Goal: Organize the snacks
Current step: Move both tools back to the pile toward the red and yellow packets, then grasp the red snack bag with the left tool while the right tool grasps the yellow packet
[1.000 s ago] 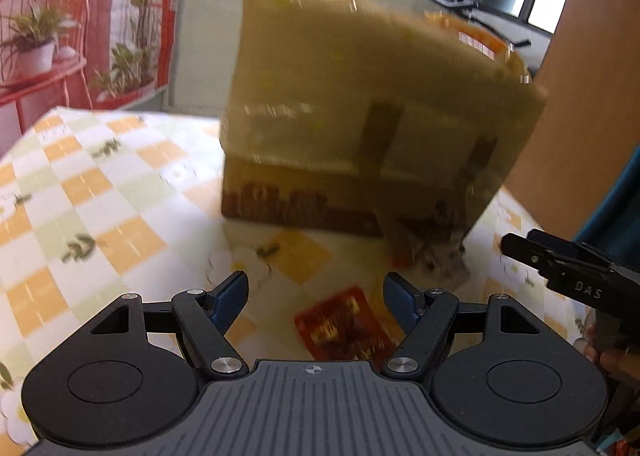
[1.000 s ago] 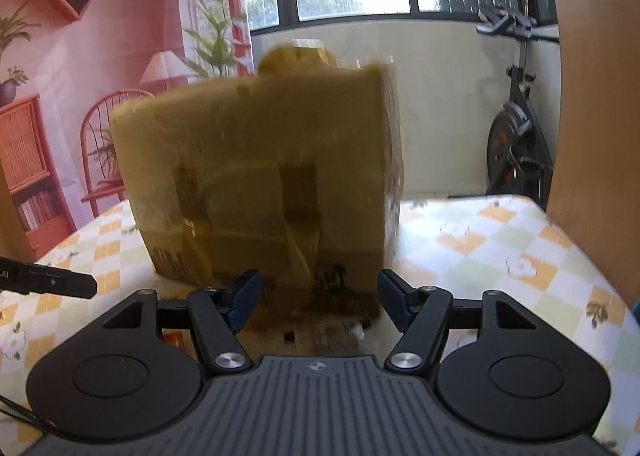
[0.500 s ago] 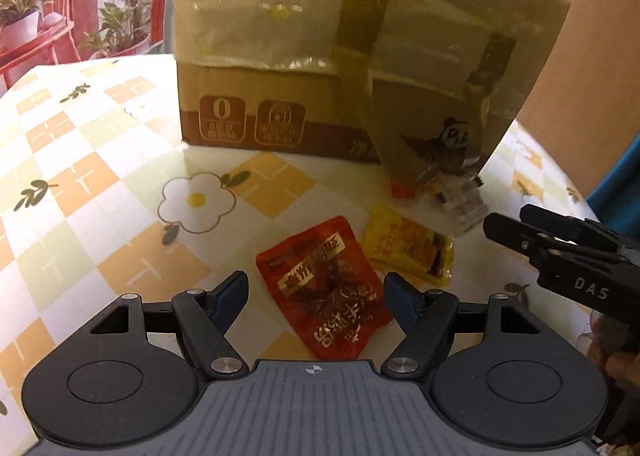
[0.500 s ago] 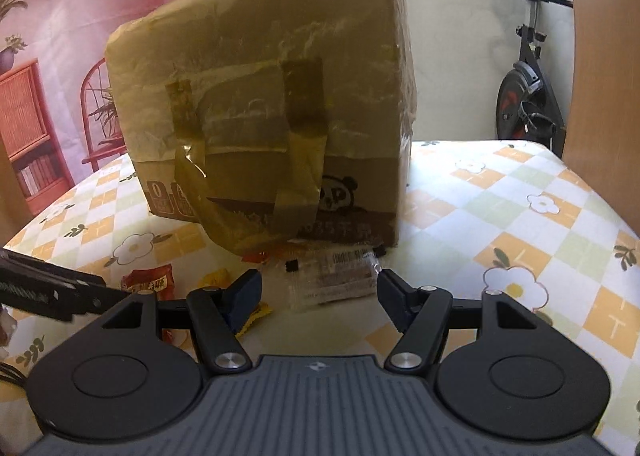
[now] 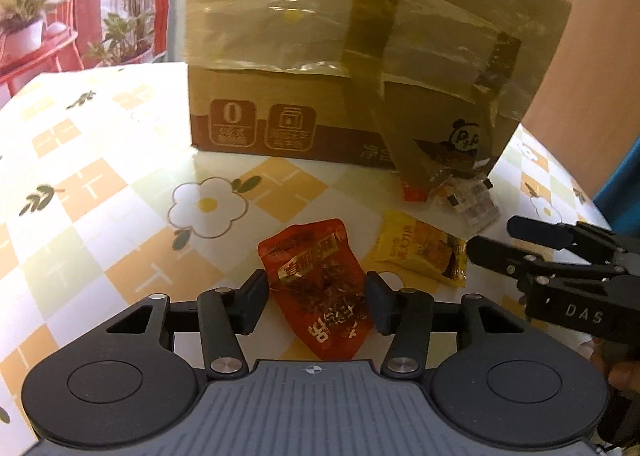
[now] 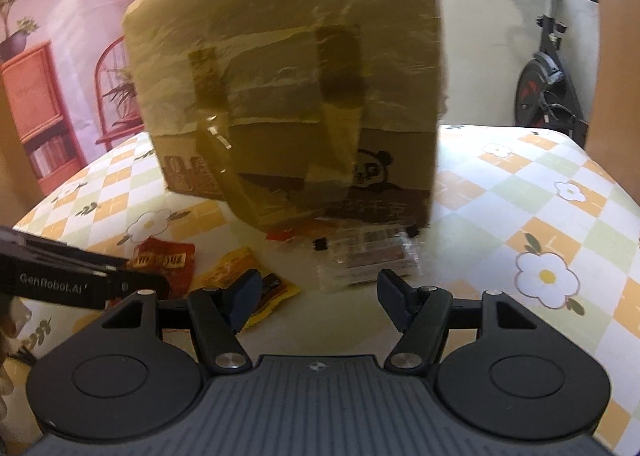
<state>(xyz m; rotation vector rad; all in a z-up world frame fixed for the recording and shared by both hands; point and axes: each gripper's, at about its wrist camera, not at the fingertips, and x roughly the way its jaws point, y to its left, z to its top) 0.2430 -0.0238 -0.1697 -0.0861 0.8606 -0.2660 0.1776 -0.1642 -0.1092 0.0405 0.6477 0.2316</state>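
Both grippers nearer snacks [image 5: 320,288] now

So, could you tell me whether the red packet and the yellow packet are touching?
Apart. The left wrist view shows a strip of tablecloth between the red packet and the yellow packet.

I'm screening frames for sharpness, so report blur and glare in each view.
Left wrist view: red snack packet between the open left claw is sharp; cardboard box top is smeared, its tape glaring. Right wrist view: box heavily motion-blurred, clear packet soft, window blown out.
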